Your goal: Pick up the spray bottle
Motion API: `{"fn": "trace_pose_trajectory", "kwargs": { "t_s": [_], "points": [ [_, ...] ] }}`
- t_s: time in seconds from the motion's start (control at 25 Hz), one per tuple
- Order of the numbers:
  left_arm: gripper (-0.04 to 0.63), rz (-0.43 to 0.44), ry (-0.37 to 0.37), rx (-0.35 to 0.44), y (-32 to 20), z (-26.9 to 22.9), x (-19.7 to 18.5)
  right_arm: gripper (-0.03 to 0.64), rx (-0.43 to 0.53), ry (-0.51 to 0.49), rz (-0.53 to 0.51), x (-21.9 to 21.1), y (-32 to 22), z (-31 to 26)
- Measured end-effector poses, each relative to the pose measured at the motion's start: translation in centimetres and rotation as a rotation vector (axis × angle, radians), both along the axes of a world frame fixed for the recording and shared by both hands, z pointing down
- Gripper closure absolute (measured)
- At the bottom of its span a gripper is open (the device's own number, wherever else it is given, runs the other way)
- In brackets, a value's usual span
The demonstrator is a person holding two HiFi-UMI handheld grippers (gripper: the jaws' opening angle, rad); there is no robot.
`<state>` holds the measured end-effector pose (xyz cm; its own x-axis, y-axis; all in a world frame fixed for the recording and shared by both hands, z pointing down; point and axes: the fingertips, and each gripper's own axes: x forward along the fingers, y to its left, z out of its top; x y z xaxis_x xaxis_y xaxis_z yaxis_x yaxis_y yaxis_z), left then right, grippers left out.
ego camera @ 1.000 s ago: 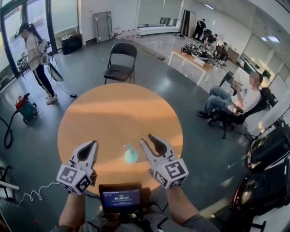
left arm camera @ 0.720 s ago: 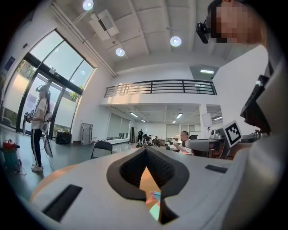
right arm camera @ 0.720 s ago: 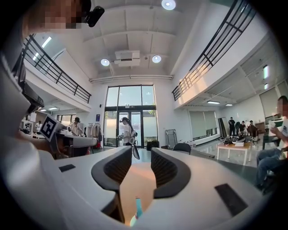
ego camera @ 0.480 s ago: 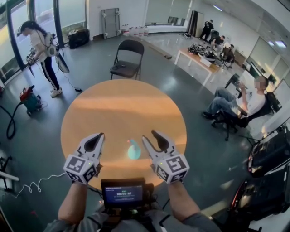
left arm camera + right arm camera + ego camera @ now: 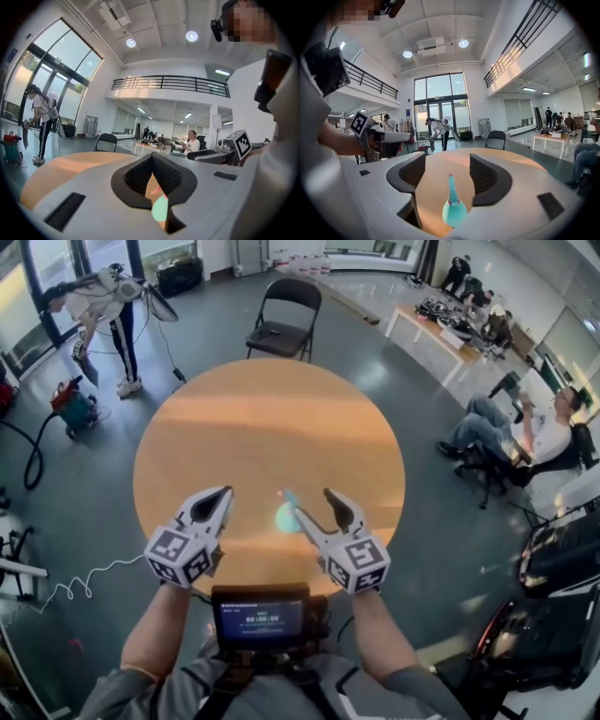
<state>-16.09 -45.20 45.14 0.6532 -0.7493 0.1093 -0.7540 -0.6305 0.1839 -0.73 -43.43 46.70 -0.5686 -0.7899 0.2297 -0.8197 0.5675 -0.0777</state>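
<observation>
The upright teal plastic spray bottle (image 5: pixel 453 206) is centred, seemingly just ahead of the right gripper's (image 5: pixel 316 502) empty jaws, which have just been opening; the left gripper's (image 5: pixel 221 493) jaws are closed.

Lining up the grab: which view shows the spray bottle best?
Right gripper view: the spray bottle shows nearly whole, teal body and neck, framed by the right gripper's jaws, which have just been opening. Head view: small, from above. Left gripper view: only a teal sliver past shut jaws.
</observation>
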Motion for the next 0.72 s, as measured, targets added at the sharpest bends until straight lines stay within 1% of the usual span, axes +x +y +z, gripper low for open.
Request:
{"fn": "trace_pose_trajectory", "kwargs": {
  "t_s": [0.12, 0.28, 0.36, 0.4, 0.44, 0.6, 0.72],
  "points": [
    [0.592, -0.013, -0.034, -0.009, -0.4, 1.5, -0.1, 0.298, -0.033, 0.0, -0.009, -0.2, -0.2, 2.0],
    [0.59, -0.013, -0.044, -0.044, -0.7, 3.8, 0.3, 0.287, -0.081, -0.006, -0.004, 0.4, -0.4, 4.8],
    [0.529, 0.005, -0.047, -0.061, -0.5, 5.0, 0.8, 0.287, -0.116, -0.013, -0.016, 0.5, 0.0, 6.4],
    [0.517, 0.012, -0.048, -0.07, -0.5, 5.5, 1.0, 0.25, -0.135, -0.014, -0.025, 0.5, 0.1, 7.2],
    [0.518, 0.017, -0.052, -0.079, -0.7, 6.0, 1.2, 0.236, -0.151, -0.01, -0.031, 0.5, 0.0, 8.0],
    [0.518, 0.019, -0.075, -0.134, -1.0, 9.0, 0.9, 0.236, -0.202, 0.011, -0.029, 0.0, 0.0, 10.9],
    [0.517, 0.02, -0.075, -0.172, -0.9, 11.4, 0.9, 0.217, -0.223, 0.023, -0.034, -0.4, -0.1, 12.9]
  ]
}}
